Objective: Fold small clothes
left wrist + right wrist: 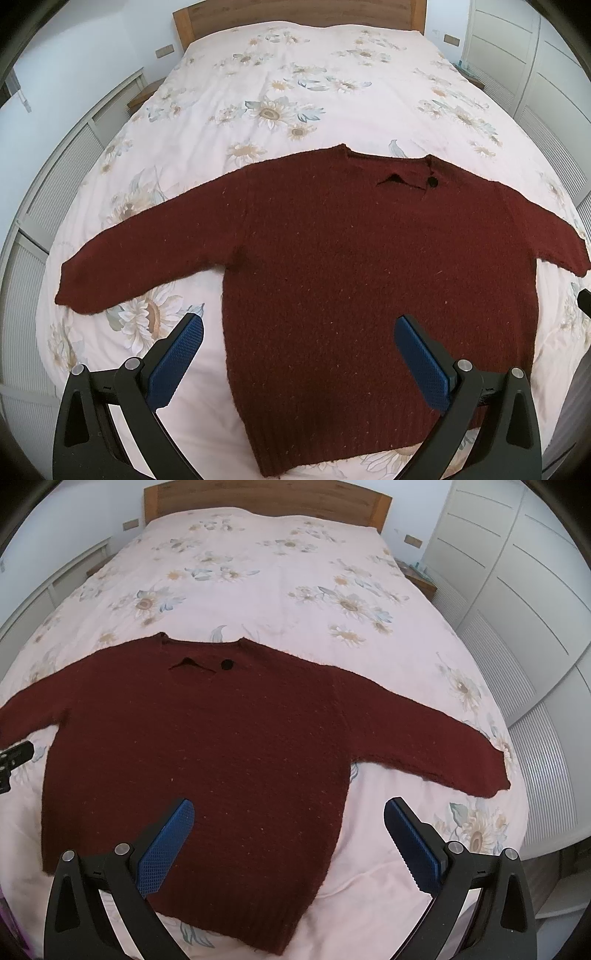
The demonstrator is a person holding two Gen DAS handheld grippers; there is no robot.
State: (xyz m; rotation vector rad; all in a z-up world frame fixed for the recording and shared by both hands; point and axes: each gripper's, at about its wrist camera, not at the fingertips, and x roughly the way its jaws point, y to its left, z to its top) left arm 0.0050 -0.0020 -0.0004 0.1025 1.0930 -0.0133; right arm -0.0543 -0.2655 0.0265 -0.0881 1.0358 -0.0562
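A small dark red knit sweater [351, 266] lies flat and spread out on the bed, both sleeves stretched sideways, neckline with a black button [433, 181] at the far end. It also shows in the right wrist view [207, 760]. My left gripper [299, 334] is open and empty, hovering above the sweater's lower left edge near the hem. My right gripper [288, 814] is open and empty, hovering above the sweater's lower right edge. A bit of the left gripper shows at the left edge of the right wrist view [14, 757].
The bed [295, 74] has a pink floral cover and a wooden headboard [295, 14] at the far end. White wardrobe doors [517, 609] stand to the right, slatted white panels [55, 184] to the left. Small nightstands flank the headboard.
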